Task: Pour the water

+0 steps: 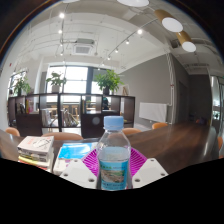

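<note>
Water bottle (pixel 114 155) upright, gripped between the fingers (pixel 92 158), books (pixel 36 148) beside, table (pixel 175 142) beyond

Bottle (pixel 114 155) upright between tongs (pixel 113 172); books (pixel 36 148) left on table (pixel 170 142); plants (pixel 108 80) beyond.

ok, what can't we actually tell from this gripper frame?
Gripper view only:
- Bottle: its base is cut off below the tool, and no water level can be read.
- Tool: the bottle hides the pink pads' inner faces, so contact on both sides is unclear.
- Cup or other pour target: none in view.
- Books beside the bottle: covers too small to read.
</note>
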Tool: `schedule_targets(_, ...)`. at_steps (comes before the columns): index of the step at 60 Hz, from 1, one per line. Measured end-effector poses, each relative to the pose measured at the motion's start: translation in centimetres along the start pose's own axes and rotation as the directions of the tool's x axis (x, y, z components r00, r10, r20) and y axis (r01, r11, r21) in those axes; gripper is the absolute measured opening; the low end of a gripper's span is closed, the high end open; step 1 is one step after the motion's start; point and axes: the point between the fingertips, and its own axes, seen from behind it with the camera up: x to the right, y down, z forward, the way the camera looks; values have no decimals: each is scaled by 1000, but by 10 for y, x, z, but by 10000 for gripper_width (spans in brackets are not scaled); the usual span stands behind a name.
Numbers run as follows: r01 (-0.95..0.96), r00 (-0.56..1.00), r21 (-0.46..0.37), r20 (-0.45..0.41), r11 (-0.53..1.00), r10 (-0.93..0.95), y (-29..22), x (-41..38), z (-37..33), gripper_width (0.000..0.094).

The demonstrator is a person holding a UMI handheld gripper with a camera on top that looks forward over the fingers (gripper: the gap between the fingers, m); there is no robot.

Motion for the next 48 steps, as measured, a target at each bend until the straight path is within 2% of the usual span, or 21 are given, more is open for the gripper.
schedule_targets(9,17,998,-67,-52,998,-21,56,32,26,346)
schedule_targets(20,24,998,-115,-57,993,-31,102,46,38,369)
schedule_targets(22,16,998,-70,-56,997,-20,97,46,38,368)
schedule_targets(28,-6,999,-65,-47,998,3,97,48,34,383)
schedule_targets(34,-21,999,-50,-41,999,19,99,49,32,459)
schedule_targets(36,-12,999,-72,-47,997,9,107,51,33,489)
schedule_targets(39,18,999,-123,-49,992,-24,119,52,32,615)
schedule_targets(43,49,997,-123,-54,991,-56,117,54,27,812)
schedule_targets(45,66,996,-133,-48,989,-73,118,53,23,852)
schedule_targets(48,93,994,-178,-36,980,-101,127,53,12,851)
